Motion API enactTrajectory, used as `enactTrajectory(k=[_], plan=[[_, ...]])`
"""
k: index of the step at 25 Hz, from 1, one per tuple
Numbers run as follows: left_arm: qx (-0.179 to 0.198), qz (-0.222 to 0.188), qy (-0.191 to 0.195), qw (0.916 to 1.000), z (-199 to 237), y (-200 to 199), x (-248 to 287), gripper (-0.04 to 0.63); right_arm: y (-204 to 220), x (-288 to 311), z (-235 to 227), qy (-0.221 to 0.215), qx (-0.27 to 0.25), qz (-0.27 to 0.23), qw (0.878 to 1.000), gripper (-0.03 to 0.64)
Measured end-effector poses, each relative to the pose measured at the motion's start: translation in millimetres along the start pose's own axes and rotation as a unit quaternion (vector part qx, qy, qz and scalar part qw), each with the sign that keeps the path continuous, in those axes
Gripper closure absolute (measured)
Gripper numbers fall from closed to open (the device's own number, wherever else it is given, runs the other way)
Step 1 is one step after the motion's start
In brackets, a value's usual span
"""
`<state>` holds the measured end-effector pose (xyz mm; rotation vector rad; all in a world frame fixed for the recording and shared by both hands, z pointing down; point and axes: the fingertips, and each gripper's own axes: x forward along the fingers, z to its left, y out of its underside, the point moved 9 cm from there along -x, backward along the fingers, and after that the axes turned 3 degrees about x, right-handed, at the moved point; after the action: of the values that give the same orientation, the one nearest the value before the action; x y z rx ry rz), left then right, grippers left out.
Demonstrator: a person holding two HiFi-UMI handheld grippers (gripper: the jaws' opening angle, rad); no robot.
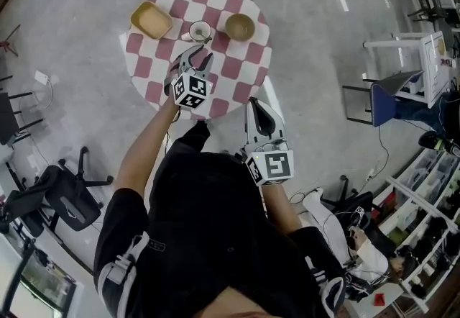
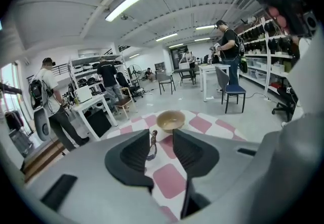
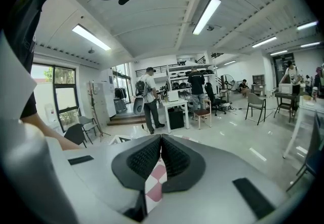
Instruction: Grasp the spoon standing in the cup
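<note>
Spoon (image 2: 151, 143) seen through gap of wide-open left tongs (image 2: 161, 135); right tongs (image 3: 161, 140) closed, empty.

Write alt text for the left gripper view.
The left gripper has its jaws open with a spoon standing upright between them, close to the jaw on the picture's left and clear of the other. Beyond sits a tan bowl on a pink-and-white checked table, with people in a workshop behind.

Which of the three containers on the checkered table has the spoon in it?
The white cup in the middle, between the square yellow dish and the round bowl.
</note>
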<state>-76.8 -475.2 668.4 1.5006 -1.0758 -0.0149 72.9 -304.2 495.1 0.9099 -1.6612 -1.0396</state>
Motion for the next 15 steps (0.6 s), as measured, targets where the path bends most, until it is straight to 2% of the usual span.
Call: enactTrajectory(k=[4,11,15], plan=[[0.016,0.020,-0.006,0.9997,7,4,23,0.443,6,4,-3,0.004,0.007,0.010,1.000,0.591],[0.028,0.047,0.005,0.9985,10,13,52,0.443,11,8,-7,0.014,0.015,0.017,1.000,0.591],[0.028,0.055,0.003,0.9981,10,15,61,0.469,13,7,-11,0.019,0.015,0.022,0.999,0.591]])
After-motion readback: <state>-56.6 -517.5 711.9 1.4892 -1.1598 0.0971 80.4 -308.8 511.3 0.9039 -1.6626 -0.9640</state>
